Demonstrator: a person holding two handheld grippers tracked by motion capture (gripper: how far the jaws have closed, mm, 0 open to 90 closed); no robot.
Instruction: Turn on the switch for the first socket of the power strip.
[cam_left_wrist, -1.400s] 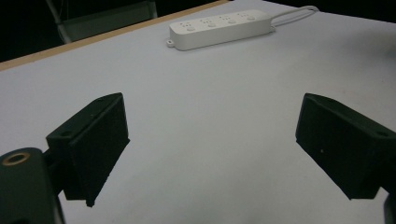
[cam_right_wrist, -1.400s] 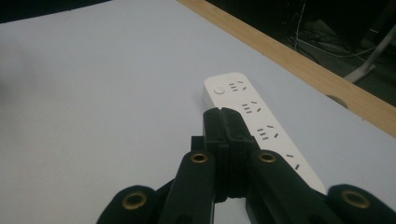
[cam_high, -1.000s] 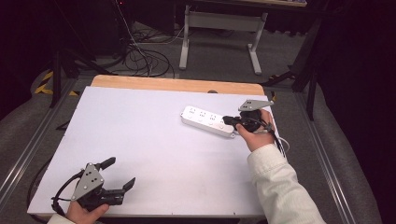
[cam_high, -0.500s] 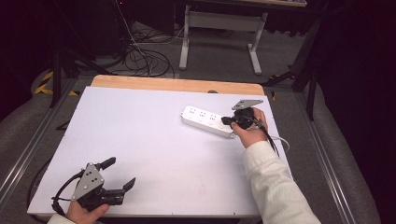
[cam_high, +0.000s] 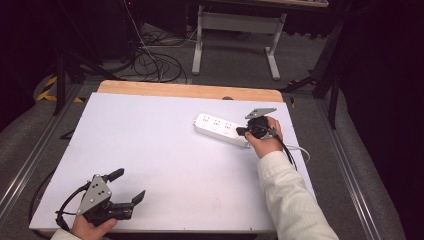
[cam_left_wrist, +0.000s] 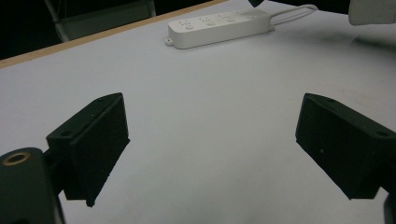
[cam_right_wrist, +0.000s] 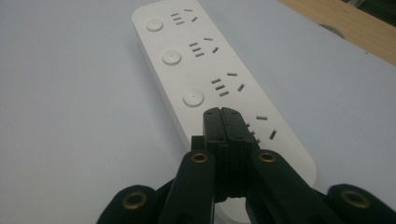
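Lowered since before, right claw (cam_right_wrist: 223, 112), pressed together, hovers over power strip's (cam_right_wrist: 205, 70) near end.

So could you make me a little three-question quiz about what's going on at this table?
1. True or false: the right gripper has its jaws pressed together with nothing between them.
2. How many round buttons show on the white power strip in the right gripper view ahead of the jaws? A) one B) three C) five
3. Fill in: the left gripper sits over the table's near corner with its jaws ____.

Key: 1 true; 2 B; 3 open, nothing between them. The right gripper's tips are over the strip's near end by the fourth socket; contact cannot be judged.
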